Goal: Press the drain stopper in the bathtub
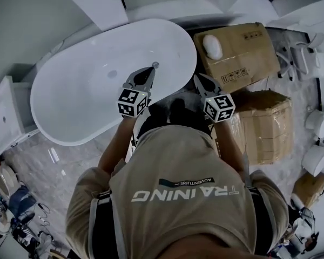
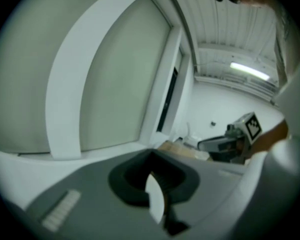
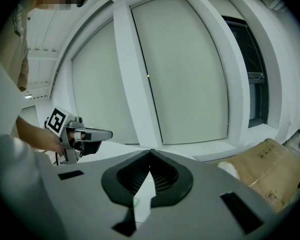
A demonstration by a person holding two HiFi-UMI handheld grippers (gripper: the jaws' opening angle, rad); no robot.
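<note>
White capitals across the back of my tan cotton shirt [image 1: 183, 161] read TRAINING, upside down in the head view, with a smaller ADVENTURE next to a dark bar. The open-topped brown cardboard box [image 1: 248, 47] carries black handling pictograms and a small print block, too small to read. The cubes on my left gripper [image 1: 151, 70] and right gripper [image 1: 196, 77] bear black-and-white square markers, no letters.

The marble floor [image 1: 51, 163] carries a white bathtub [image 1: 70, 117] and cardboard boxes [image 1: 267, 125].
</note>
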